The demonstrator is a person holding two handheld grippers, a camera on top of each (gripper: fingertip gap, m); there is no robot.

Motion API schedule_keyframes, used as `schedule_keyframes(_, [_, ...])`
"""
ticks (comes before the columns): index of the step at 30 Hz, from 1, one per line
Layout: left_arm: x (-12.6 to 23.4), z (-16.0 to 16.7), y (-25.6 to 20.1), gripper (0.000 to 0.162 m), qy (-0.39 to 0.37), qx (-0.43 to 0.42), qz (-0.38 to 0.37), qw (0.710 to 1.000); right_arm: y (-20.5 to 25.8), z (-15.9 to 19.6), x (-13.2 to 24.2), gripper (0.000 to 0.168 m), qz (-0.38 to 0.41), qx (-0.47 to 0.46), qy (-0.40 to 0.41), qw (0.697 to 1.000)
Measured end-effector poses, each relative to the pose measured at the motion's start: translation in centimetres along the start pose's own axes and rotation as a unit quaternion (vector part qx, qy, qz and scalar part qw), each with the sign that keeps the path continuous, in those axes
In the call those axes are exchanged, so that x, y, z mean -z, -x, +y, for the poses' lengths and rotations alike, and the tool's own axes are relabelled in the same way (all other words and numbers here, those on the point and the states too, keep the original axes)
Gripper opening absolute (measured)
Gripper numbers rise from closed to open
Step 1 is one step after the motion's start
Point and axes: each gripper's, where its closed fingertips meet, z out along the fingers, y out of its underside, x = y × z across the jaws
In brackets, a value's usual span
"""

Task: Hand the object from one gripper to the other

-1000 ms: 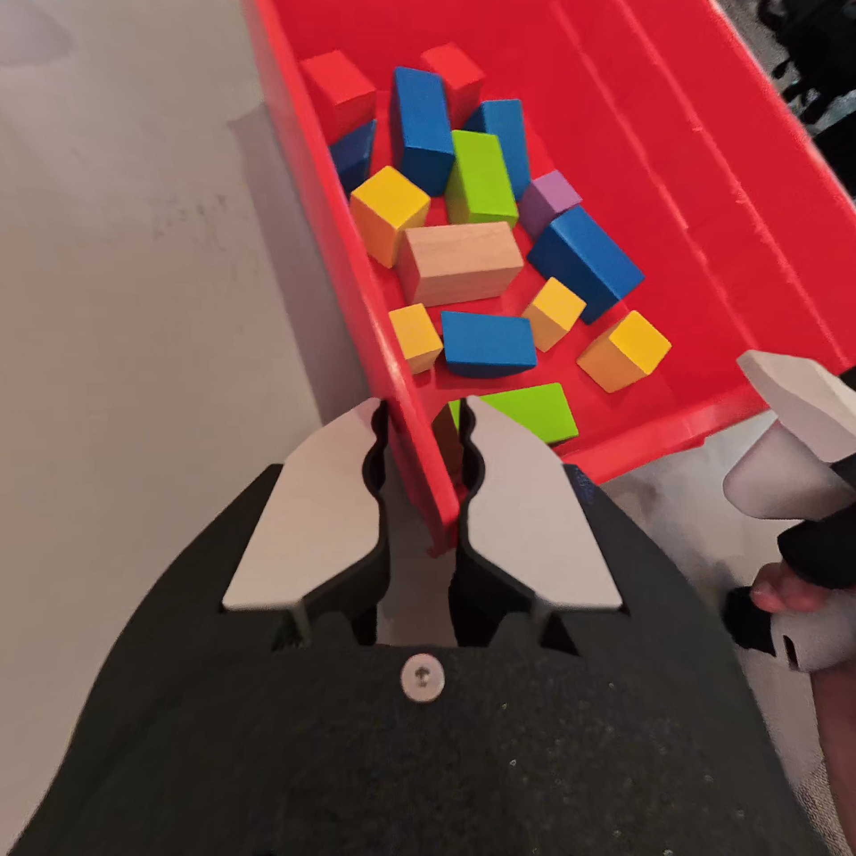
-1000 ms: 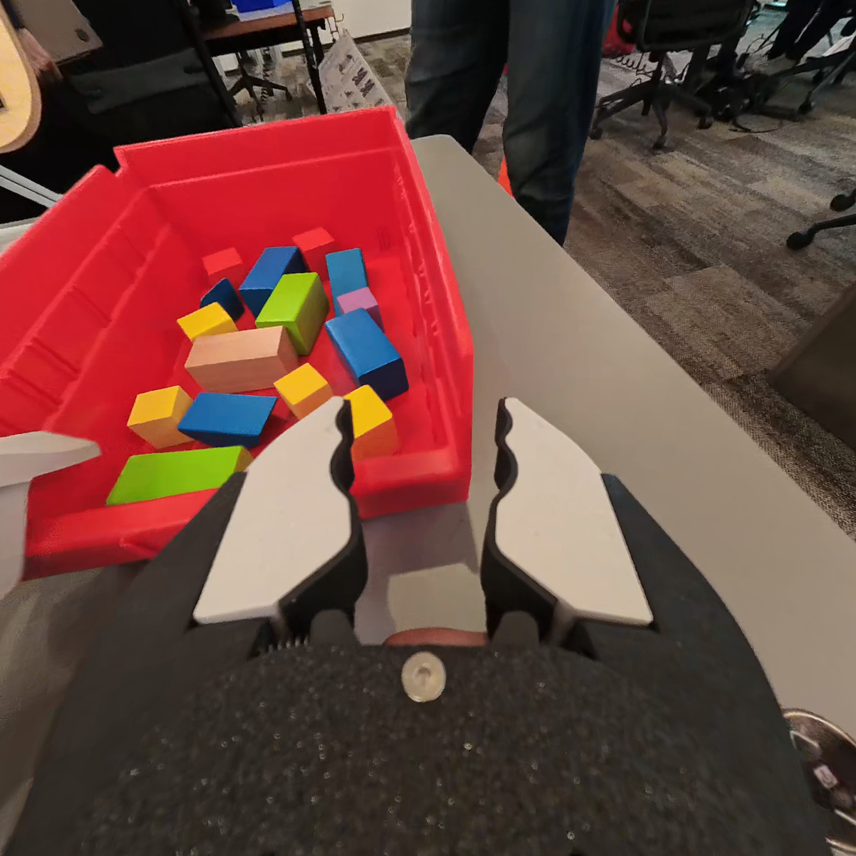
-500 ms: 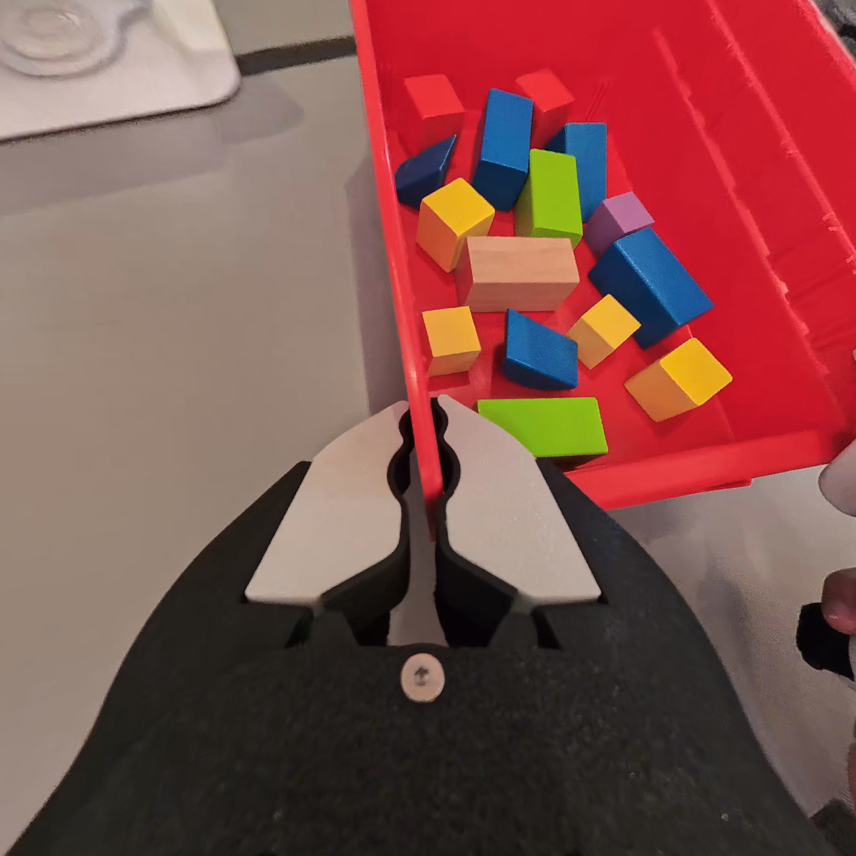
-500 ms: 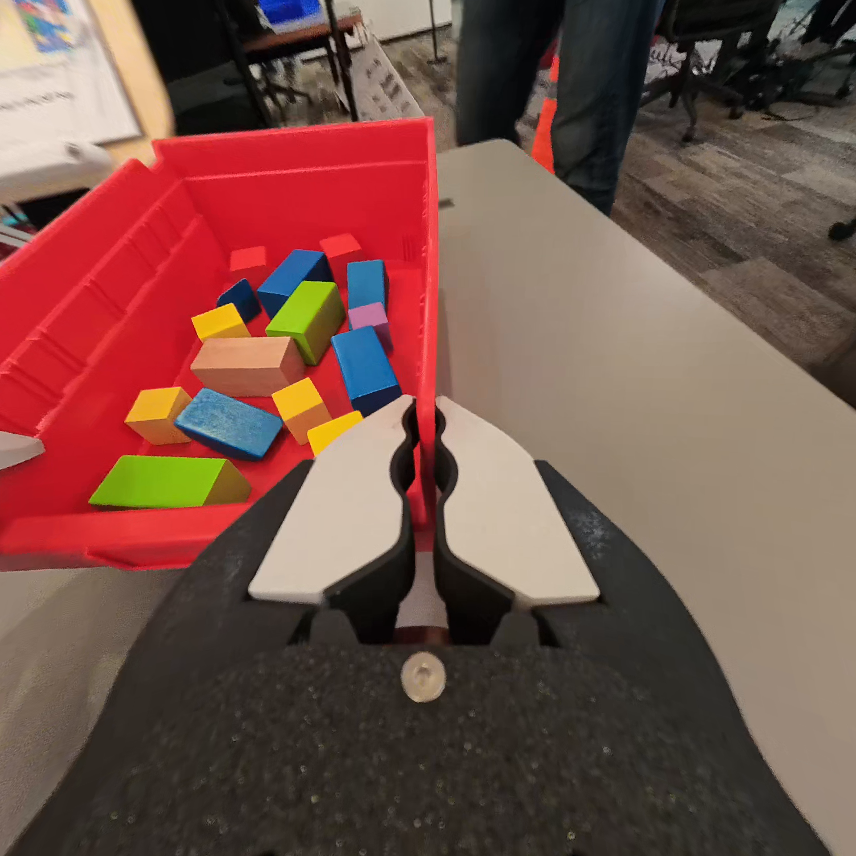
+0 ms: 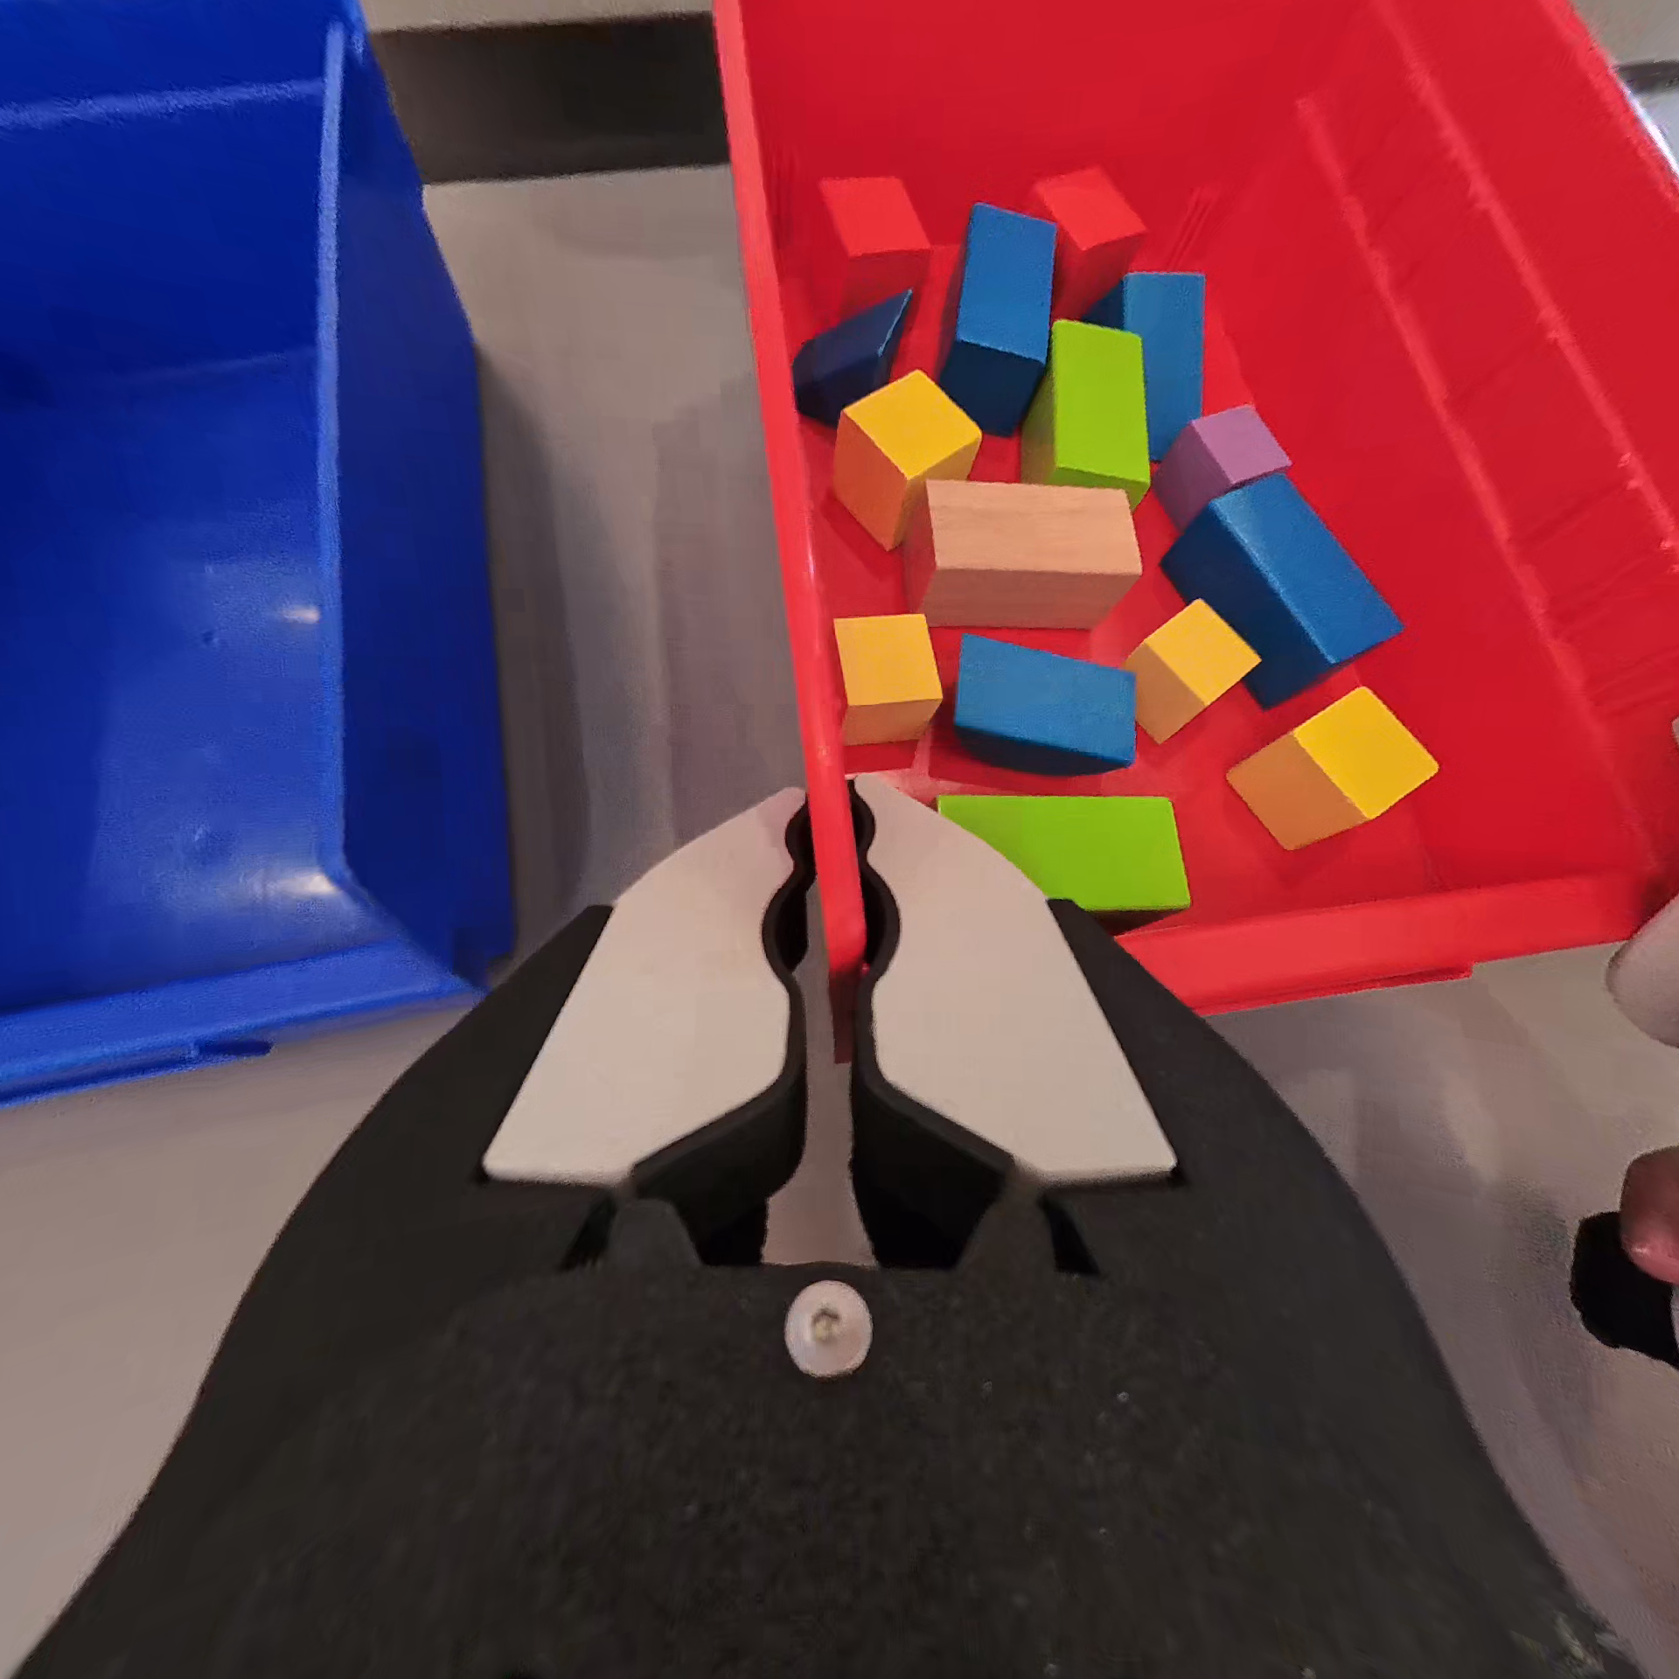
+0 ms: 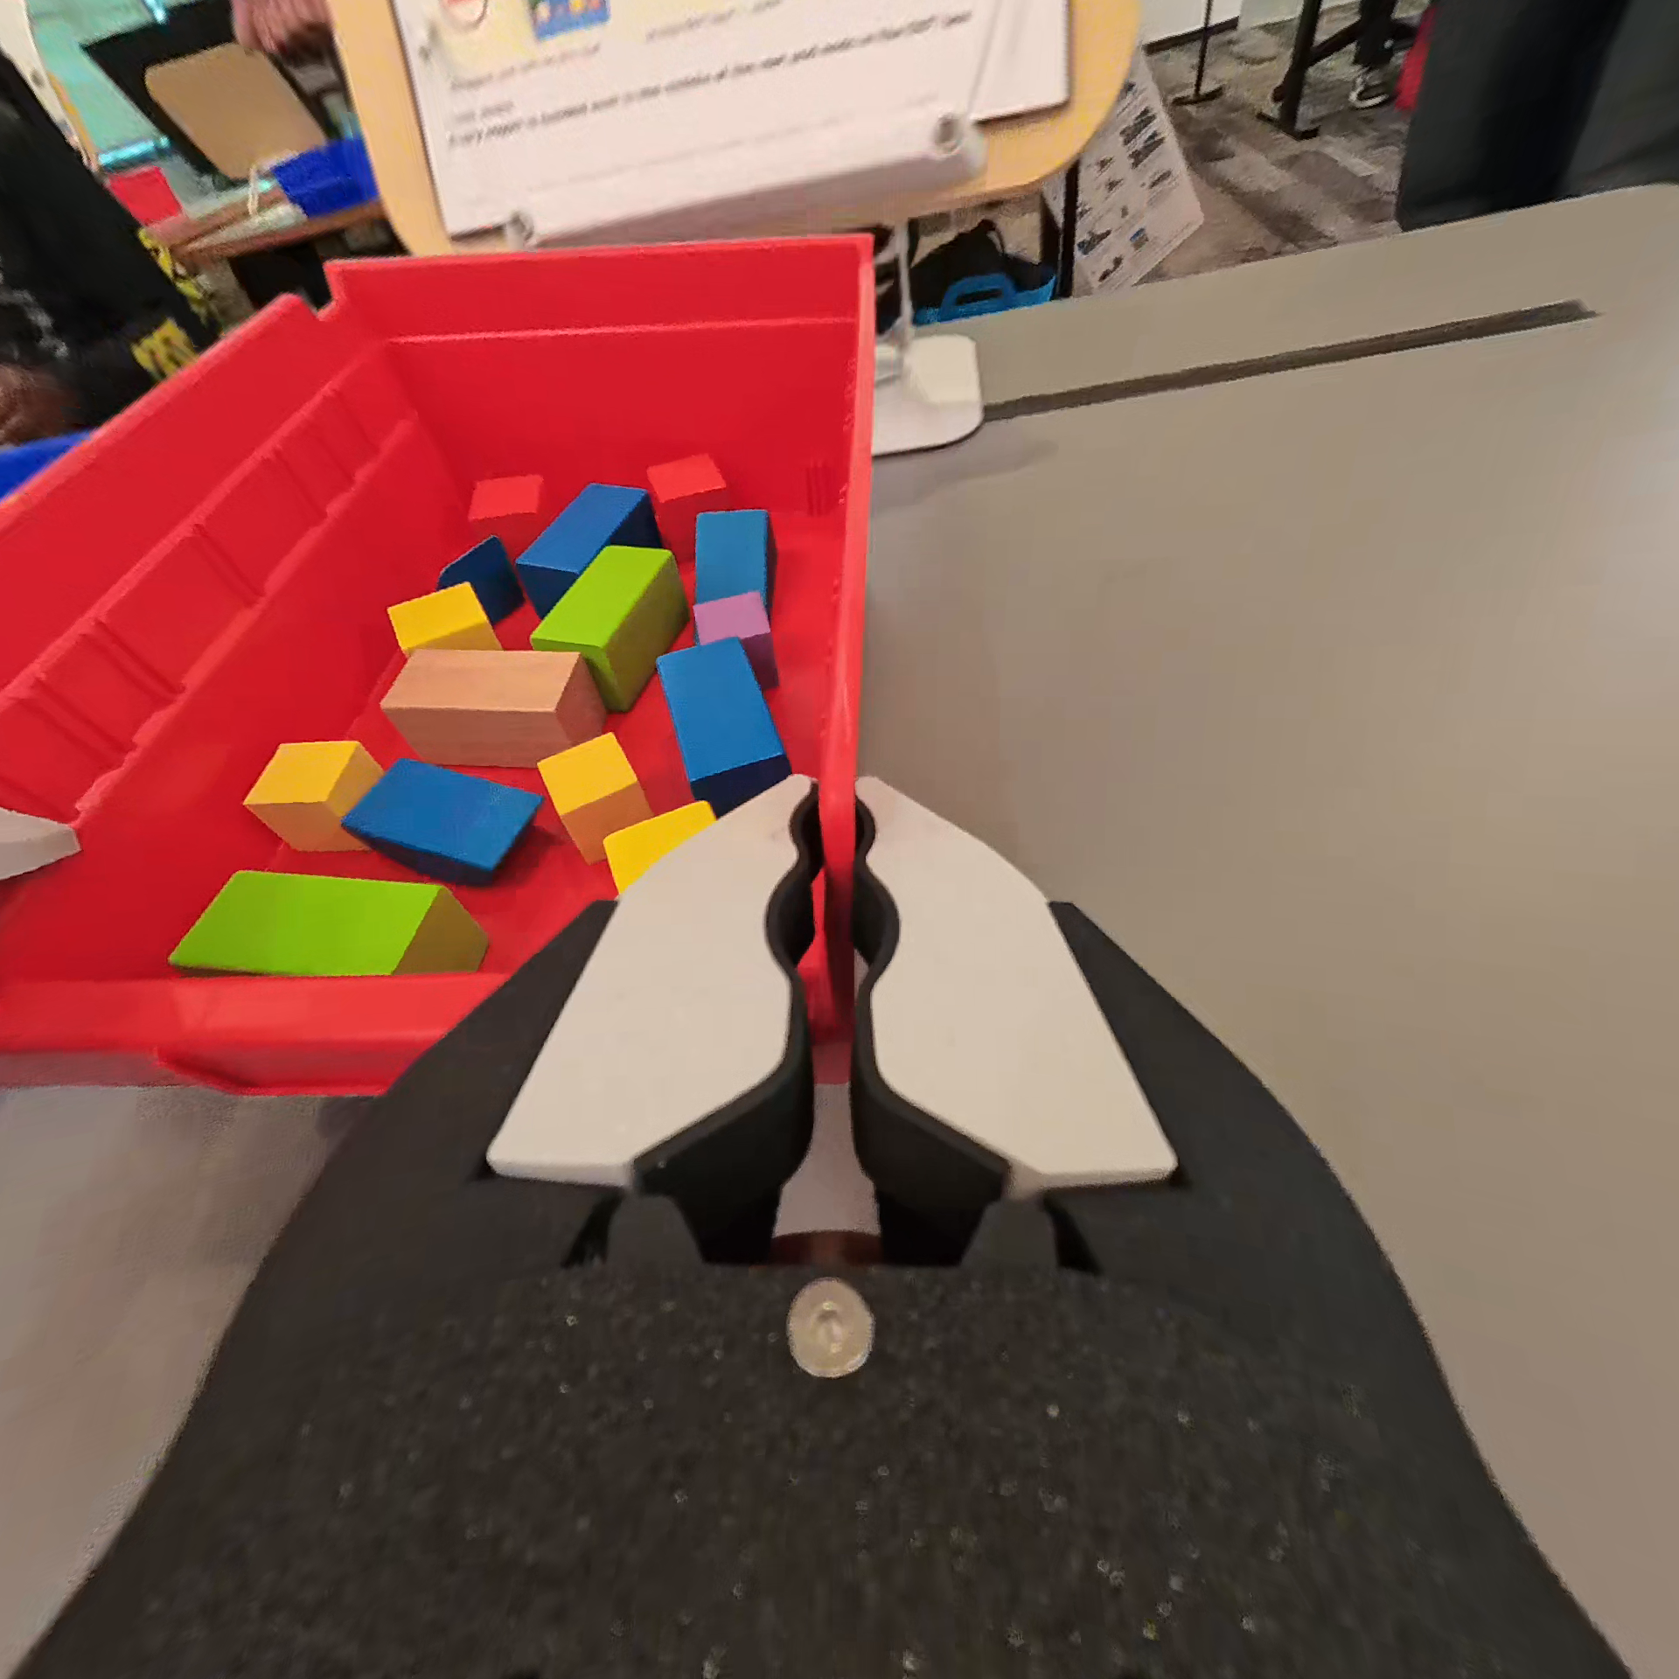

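At the centre, red bin [image 5: 1417, 300]: an open plastic tub, clamped on two sides at once; whether it rests on the grey table [image 6: 1272, 727] or is lifted off it cannot be told.
Left gripper [image 5: 831, 813]: pinched tight on the red bin's left wall, near the front corner, one finger [image 5: 690, 990] outside the wall and one inside.
Right gripper [image 6: 836, 790]: pinched tight on the red bin's right wall, near its front corner, with the wall running straight between both fingers [image 6: 990, 1008].
Inside the red bin: loose wooden blocks [image 5: 1027, 554] in blue, yellow, green, red, purple and plain wood, scattered over the floor; a long green block [image 6: 318, 922] lies closest to the front lip.
Left of the red bin: a blue bin [image 5: 227, 545], set apart from it by a strip of table.
Behind the red bin: a sign board on a white stand [image 6: 927, 391].
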Motion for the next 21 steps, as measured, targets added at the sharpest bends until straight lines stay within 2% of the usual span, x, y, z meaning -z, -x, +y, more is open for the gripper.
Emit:
schedule_keyframes(5, [-1.0,2.7,2.0,0.003,0.008,0.024,-0.005,1.000,1.8,1.4,-0.9,0.003,-0.013,0.029,0.006,0.999])
schedule_keyframes(8, [-1.3,3.1,2.1,0.008,-0.020,0.074,0.031,0.997,2.2,1.4,-0.9,0.003,-0.019,0.035,0.003,0.999])
schedule_keyframes(10, [-1.0,3.6,1.7,0.013,-0.013,0.065,0.064,0.996,2.2,1.3,-0.9,0.004,-0.039,0.051,0.011,0.998])
schedule_keyframes(11, [-0.2,4.0,1.4,0.023,-0.005,0.060,0.087,0.994,2.2,1.3,-0.7,0.006,-0.054,0.067,0.019,0.996])
schedule_keyframes(12, [1.0,4.2,1.3,0.050,-0.009,0.062,0.113,0.992,1.9,0.9,-0.2,0.018,-0.066,0.079,0.017,0.995])
schedule_keyframes(13, [2.8,4.1,1.4,0.065,-0.018,0.066,0.143,0.987,1.5,0.4,0.5,0.031,-0.077,0.088,0.008,0.993])
schedule_keyframes(14, [4.8,4.1,1.8,0.065,-0.032,0.068,0.168,0.983,1.4,-0.2,1.4,0.035,-0.094,0.091,-0.005,0.991])
schedule_keyframes(16, [8.0,4.9,4.7,0.069,-0.046,0.060,0.171,0.982,2.0,-1.4,3.5,0.037,-0.154,0.090,-0.029,0.983])
schedule_keyframes(18, [9.2,6.7,9.6,0.074,-0.021,0.057,0.138,0.989,4.1,-2.3,5.5,0.037,-0.229,0.086,-0.052,0.968])
schedule_keyframes(21, [9.0,7.9,20.0,0.074,-0.019,0.063,0.013,0.998,8.7,-1.1,7.3,0.040,-0.293,0.144,-0.035,0.945])
